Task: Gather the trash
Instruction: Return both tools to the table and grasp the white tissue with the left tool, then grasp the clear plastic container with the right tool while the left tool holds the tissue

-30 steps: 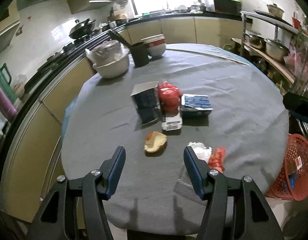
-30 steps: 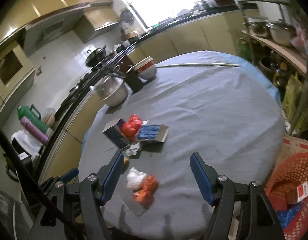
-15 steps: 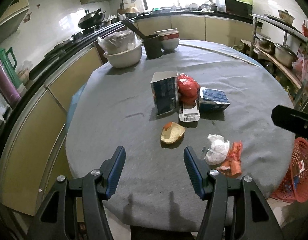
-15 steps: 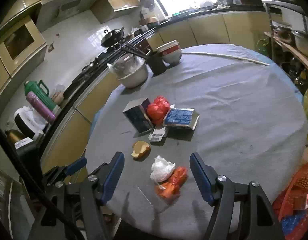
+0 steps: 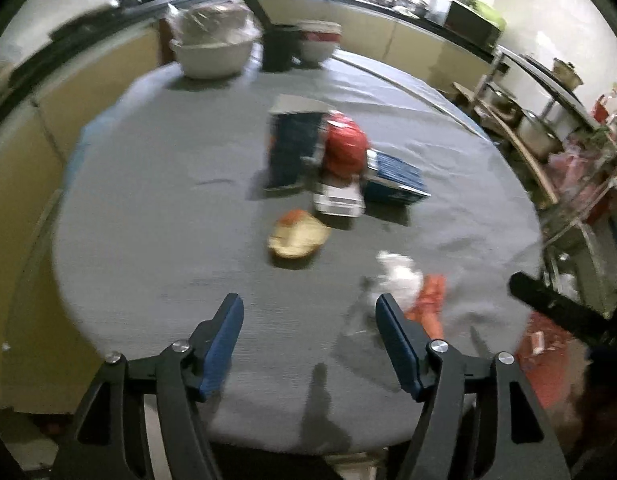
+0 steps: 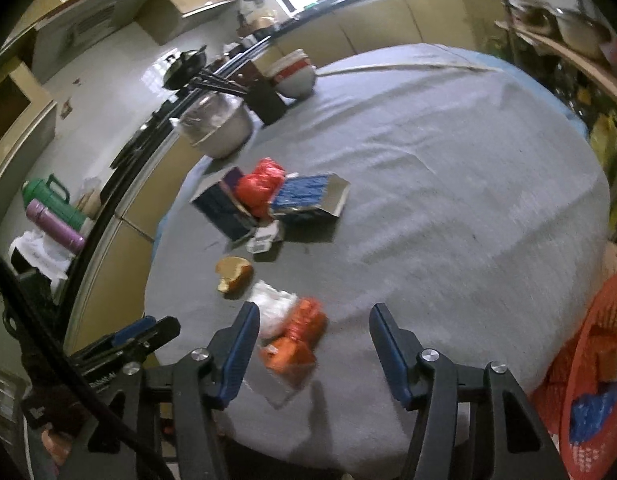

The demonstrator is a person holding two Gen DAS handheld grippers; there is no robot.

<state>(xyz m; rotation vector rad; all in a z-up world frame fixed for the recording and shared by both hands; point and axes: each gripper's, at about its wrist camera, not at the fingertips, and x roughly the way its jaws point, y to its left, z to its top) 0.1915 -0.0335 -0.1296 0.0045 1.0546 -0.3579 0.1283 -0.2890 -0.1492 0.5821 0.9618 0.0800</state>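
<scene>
my right gripper (image 6: 310, 344) is dropping on the orange wrapper (image 6: 298, 336) and white tissue (image 6: 273, 308), lower centre, jaws narrowing but gripping nothing. left gripper (image 5: 308, 332) is widening, empty. red basket (image 6: 588, 364) is waiting lower right.

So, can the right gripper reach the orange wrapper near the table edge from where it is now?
Probably yes. The right gripper hangs open just above the orange wrapper, which lies between its fingers. Only the white crumpled paper touches the wrapper, beside the left finger, so it might get pinched too.
</scene>
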